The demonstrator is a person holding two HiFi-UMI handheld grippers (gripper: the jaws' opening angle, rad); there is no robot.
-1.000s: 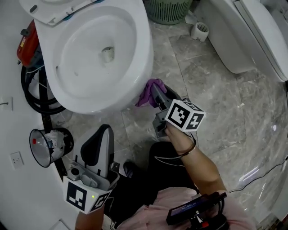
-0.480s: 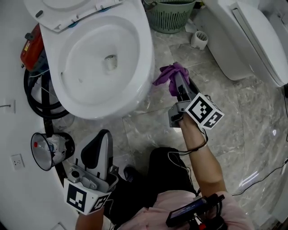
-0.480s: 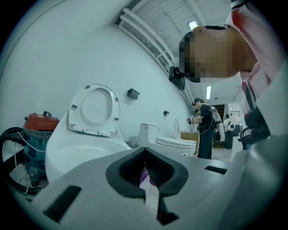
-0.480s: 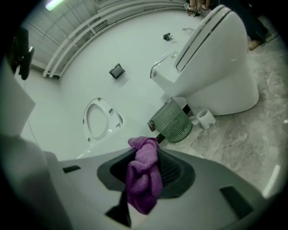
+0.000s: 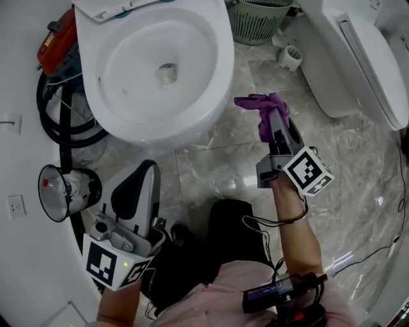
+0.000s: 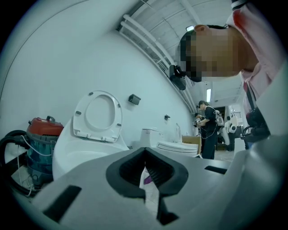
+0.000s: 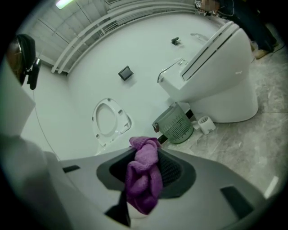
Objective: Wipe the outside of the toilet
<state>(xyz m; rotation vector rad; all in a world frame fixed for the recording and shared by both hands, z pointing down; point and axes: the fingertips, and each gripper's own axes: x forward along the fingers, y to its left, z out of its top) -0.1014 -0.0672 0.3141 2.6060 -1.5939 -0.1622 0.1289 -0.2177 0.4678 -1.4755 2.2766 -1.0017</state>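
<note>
- The grey marble floor (image 5: 358, 166) fills the right and near part of the head view.
- The toilet (image 5: 160, 70) stands far left, its bowl open and its seat and lid (image 5: 112, 7) raised at the far edge.
- A second toilet (image 5: 358, 64), lid down, stands far right, well apart from the first.
- A red vacuum cleaner (image 5: 56, 39) with a coiled black hose (image 5: 64, 128) sits just left of the toilet.
- A green slatted basket (image 5: 259, 19) stands on the floor between the two toilets, at the far side.
- The left gripper (image 5: 148, 169) is held near left, pointing toward the bowl's near side. Its jaws are drawn together with nothing between them.
- The right gripper (image 5: 273, 118) reaches out to the right of the bowl, its jaws clenched on the purple cloth (image 5: 262, 108).
- The purple cloth bunches at the jaw tips over the floor, close beside the bowl's right outer wall. Whether it touches the wall is unclear.
- A small white cup (image 5: 291, 57) stands on the floor just right of the basket.
</note>
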